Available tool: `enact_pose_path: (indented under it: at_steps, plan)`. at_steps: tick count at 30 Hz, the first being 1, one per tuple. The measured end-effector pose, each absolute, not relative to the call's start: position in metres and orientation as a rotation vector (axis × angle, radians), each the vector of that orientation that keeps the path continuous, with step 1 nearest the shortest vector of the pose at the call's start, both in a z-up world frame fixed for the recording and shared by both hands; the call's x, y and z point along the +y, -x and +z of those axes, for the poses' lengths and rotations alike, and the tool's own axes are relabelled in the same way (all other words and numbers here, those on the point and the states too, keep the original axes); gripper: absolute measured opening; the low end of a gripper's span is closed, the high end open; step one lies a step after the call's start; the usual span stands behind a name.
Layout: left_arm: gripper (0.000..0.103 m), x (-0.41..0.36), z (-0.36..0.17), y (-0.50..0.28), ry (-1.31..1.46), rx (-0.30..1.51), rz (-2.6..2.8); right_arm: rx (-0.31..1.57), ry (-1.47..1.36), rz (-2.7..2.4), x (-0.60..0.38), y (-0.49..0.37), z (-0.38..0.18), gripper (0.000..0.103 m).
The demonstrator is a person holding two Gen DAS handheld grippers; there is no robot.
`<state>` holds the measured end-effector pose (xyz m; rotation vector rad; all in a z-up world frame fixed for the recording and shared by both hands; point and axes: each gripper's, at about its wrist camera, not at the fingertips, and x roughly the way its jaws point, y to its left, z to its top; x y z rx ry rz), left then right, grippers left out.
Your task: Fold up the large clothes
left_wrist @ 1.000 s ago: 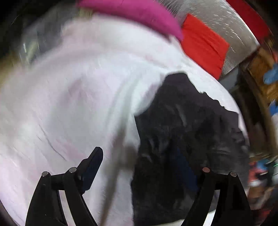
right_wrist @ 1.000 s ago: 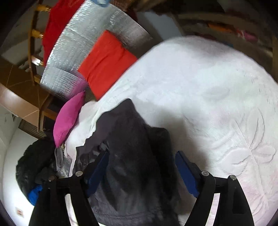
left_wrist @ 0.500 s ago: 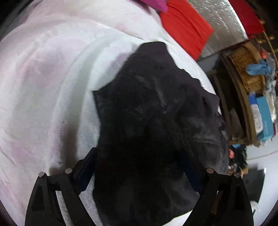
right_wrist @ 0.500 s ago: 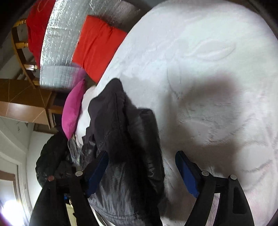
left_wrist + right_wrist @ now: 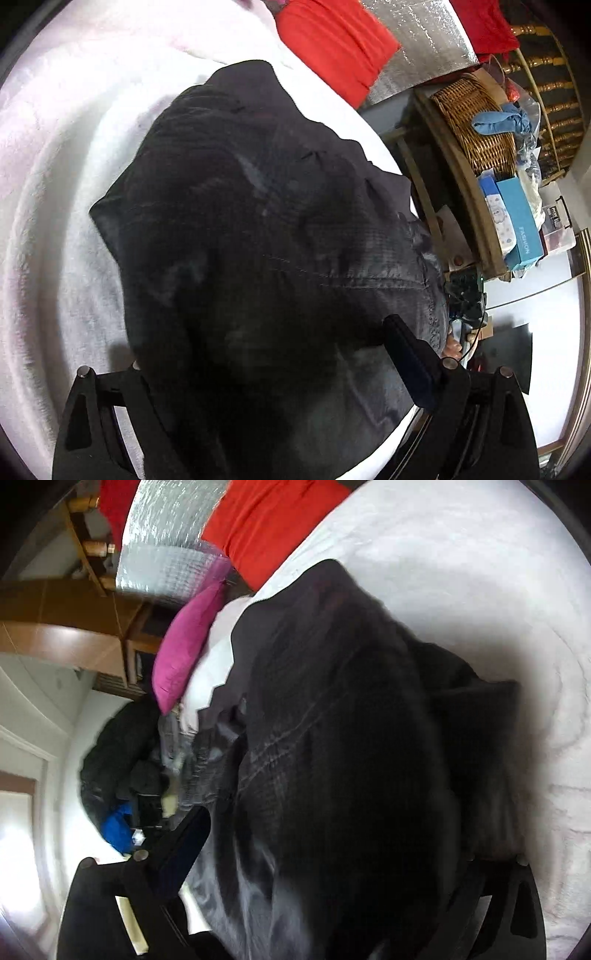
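A large dark grey garment (image 5: 258, 240) lies crumpled on the white bedspread (image 5: 55, 184) and fills the middle of both views. My left gripper (image 5: 273, 369) hangs close over its near end with the jaws opening wide. The cloth lies between them and covers the left finger, while the right finger (image 5: 410, 362) shows clear of it. My right gripper (image 5: 332, 849) straddles the same garment (image 5: 351, 720) from the other side, its jaws opening too. Its left finger (image 5: 184, 845) stands free beside the cloth and its right finger is lost in the dark fabric.
A red cushion (image 5: 332, 40) and a silver foil panel (image 5: 424, 37) stand at the head of the bed, a pink cushion (image 5: 188, 646) beside them. A wicker basket (image 5: 476, 122) and boxes (image 5: 517, 221) sit on a shelf alongside. Dark clothes (image 5: 110, 746) are heaped off the bed's edge.
Both grippers have dropped closer to the dark garment, which now fills each view. The right jaws stand wider than before, and cloth now covers one finger of each gripper.
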<state>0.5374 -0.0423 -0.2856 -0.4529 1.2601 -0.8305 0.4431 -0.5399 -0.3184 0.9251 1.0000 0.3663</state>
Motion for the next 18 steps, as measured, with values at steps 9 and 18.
enact_pose_path:
  at_steps: [9, 18]
  plan:
    - [0.049, -0.048, -0.273, -0.537, 0.456, 1.179, -0.815, 0.983, -0.96, 0.277, -0.533, -0.44, -0.316, 0.048]
    - [0.028, -0.046, -0.219, -0.52, 0.471, 1.012, -0.862, 0.905, -0.926, 0.301, -0.528, -0.43, -0.277, 0.038]
